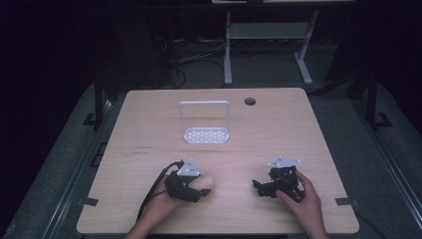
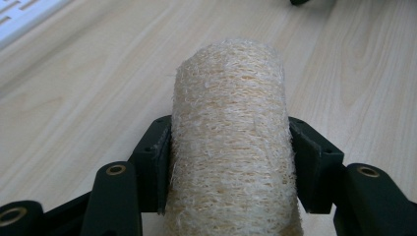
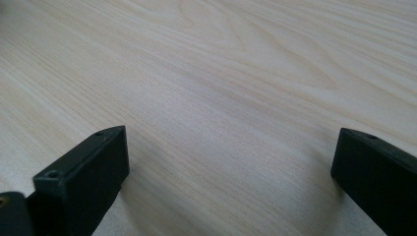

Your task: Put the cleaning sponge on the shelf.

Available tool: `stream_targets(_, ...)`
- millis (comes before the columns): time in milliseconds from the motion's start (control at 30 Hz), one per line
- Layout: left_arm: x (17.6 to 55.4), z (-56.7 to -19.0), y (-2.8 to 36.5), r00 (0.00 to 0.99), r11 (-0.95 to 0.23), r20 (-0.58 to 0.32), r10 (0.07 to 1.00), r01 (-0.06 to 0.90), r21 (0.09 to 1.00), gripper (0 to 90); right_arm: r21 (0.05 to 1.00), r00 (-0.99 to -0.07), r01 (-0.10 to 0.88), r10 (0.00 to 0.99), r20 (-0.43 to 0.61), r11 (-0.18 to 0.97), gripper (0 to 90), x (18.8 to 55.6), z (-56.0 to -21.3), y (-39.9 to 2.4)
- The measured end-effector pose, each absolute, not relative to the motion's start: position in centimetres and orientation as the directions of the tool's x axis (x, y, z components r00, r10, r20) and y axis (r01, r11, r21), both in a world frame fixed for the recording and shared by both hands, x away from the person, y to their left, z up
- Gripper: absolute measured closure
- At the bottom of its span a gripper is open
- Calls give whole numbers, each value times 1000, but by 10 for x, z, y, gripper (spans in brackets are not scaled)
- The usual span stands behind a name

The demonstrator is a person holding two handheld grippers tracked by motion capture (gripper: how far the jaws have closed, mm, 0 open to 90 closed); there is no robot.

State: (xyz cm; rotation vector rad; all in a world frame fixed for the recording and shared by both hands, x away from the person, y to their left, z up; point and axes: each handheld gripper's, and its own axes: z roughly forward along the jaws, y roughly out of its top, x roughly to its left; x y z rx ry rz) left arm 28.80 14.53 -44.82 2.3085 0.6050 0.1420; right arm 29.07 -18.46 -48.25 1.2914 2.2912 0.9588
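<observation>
My left gripper [image 2: 231, 167] has its jaws pinching a pale loofah roll [image 2: 231, 142] on both sides, low over the wooden table [image 1: 149, 129] at about 7 o'clock. My right gripper [image 3: 228, 182] sits at about 5 o'clock, jaws spread wide over bare wood. A white rack [image 1: 205, 134] stands toward 12 o'clock, well apart from both.

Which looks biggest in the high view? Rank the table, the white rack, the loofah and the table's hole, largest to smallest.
1. Table
2. White rack
3. Loofah, partly hidden by the left gripper shut on it, so its full size is unsure
4. Hole
</observation>
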Motion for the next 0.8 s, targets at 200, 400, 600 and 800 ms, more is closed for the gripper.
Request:
stream_targets(200, 292, -444, 152, 875, -603, -89, 476, 398, 691, 414, 700, -529, 618, 848, 33, 358, 6, 291, -483, -185)
stream_targets(400, 296, -440, 154, 876, -605, -77, 476, 389, 695, 414, 700, -528, 618, 848, 32, 358, 6, 291, -483, -185)
stream_targets(600, 299, -438, 156, 872, -597, -78, 482, 392, 700, 415, 700, -529, 618, 848, 32, 358, 6, 291, -483, -185)
stream_targets(800, 303, -438, 159, 864, -581, -83, 496, 401, 709, 415, 700, -528, 618, 848, 32, 358, 6, 290, -483, -185)
